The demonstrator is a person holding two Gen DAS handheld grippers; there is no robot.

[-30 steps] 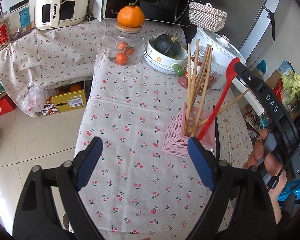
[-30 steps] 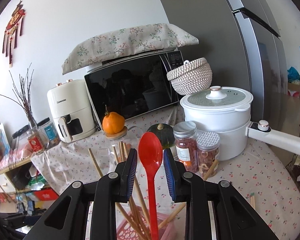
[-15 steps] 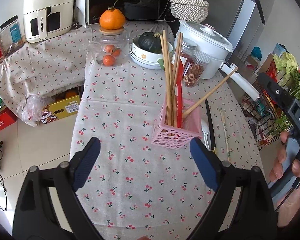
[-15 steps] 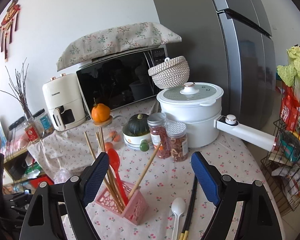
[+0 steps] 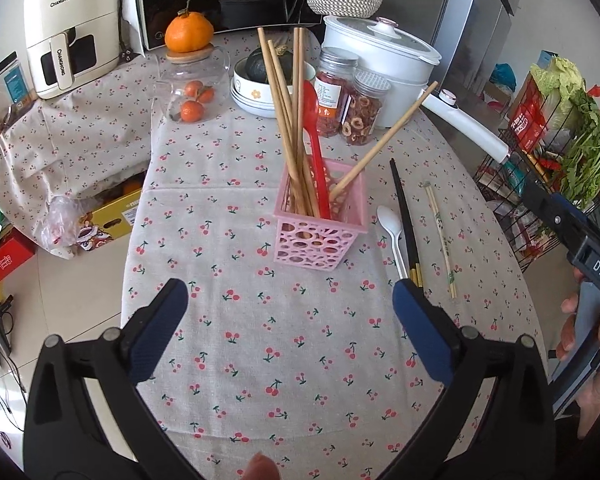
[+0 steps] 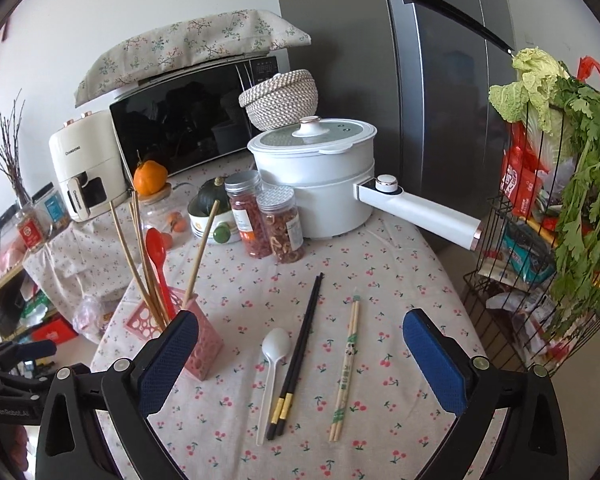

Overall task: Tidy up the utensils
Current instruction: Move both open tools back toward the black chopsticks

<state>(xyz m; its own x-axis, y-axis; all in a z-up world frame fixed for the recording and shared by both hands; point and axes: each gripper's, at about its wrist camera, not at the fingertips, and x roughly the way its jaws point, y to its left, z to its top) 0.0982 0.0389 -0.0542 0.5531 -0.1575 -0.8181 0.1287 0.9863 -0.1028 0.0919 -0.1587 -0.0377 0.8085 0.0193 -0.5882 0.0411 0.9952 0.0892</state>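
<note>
A pink perforated holder (image 5: 320, 236) (image 6: 204, 344) stands on the cherry-print table and holds several wooden chopsticks (image 5: 284, 116) and a red spoon (image 5: 315, 148) (image 6: 158, 264). To its right lie a white spoon (image 5: 392, 228) (image 6: 274, 364), black chopsticks (image 5: 405, 220) (image 6: 300, 348) and a pair of wrapped bamboo chopsticks (image 5: 442, 240) (image 6: 347, 364). My left gripper (image 5: 288, 332) is open and empty, above the table in front of the holder. My right gripper (image 6: 300, 360) is open and empty, above the loose utensils.
At the back stand a white pot (image 6: 316, 184) with a long handle (image 6: 420, 212), two jars (image 6: 268, 220), a bowl with a squash (image 5: 260, 80), a glass jar topped by an orange (image 5: 188, 76), a microwave and an air fryer. A wire rack of vegetables (image 6: 560, 208) stands right of the table.
My right gripper opened and let go of the red spoon, which now stands in the pink holder. It then drew back and right over the loose utensils. My left gripper drew back slightly.
</note>
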